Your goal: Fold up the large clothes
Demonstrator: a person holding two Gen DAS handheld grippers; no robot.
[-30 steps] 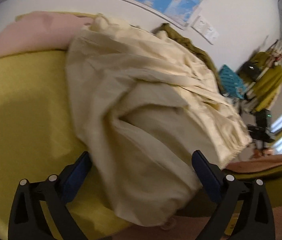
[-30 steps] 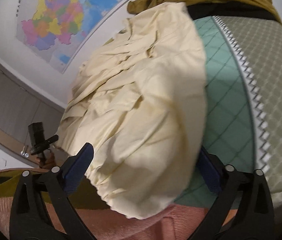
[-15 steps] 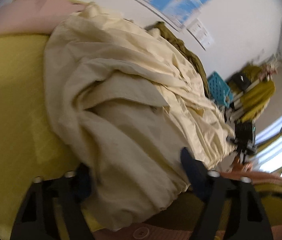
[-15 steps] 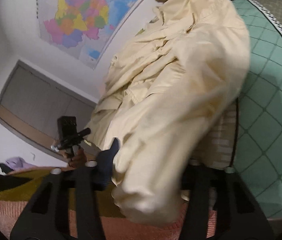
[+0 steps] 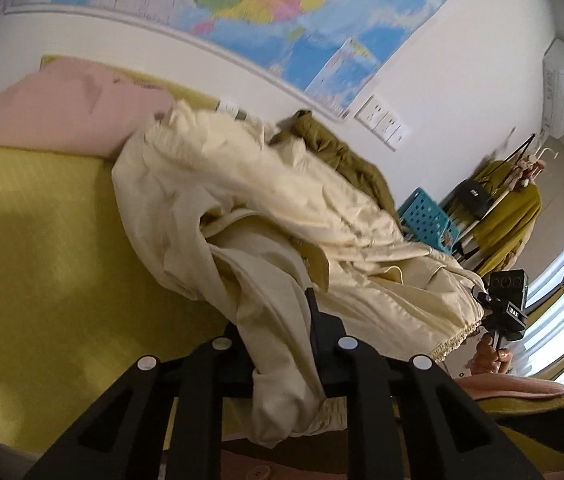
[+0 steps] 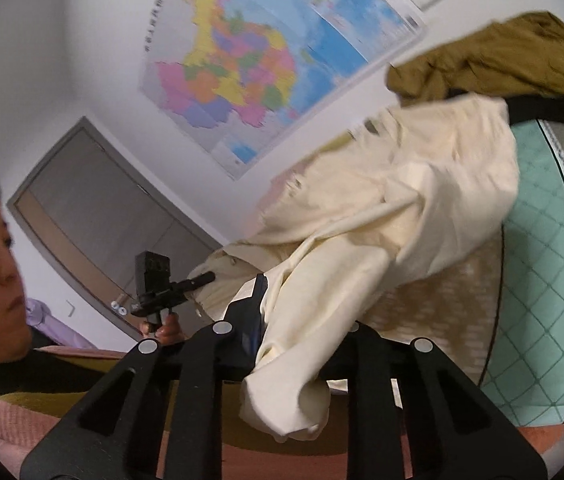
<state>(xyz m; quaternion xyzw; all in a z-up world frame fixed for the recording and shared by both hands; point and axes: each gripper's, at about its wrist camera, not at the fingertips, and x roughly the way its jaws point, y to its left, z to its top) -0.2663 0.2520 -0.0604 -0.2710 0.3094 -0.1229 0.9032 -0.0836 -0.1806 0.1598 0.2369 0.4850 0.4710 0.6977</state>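
both grippers pinch a cream garment above the bed

the left gripper (image 5: 282, 320) and right gripper (image 6: 298, 312), jaws just closed, each clamp a fold of the cream garment (image 5: 282, 200); its far end drapes on the yellow bedspread (image 5: 42, 240) beside an olive garment (image 5: 342, 152).

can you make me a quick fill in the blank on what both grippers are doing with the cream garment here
1. The left gripper is shut on the ____ garment.
2. The right gripper grips the same garment, so it is held by ____ grippers.
3. On the wall behind hangs a colourful ____.
4. Under the garment in the left wrist view lies a ____ bedcover.

Missing words: cream; two; map; yellow
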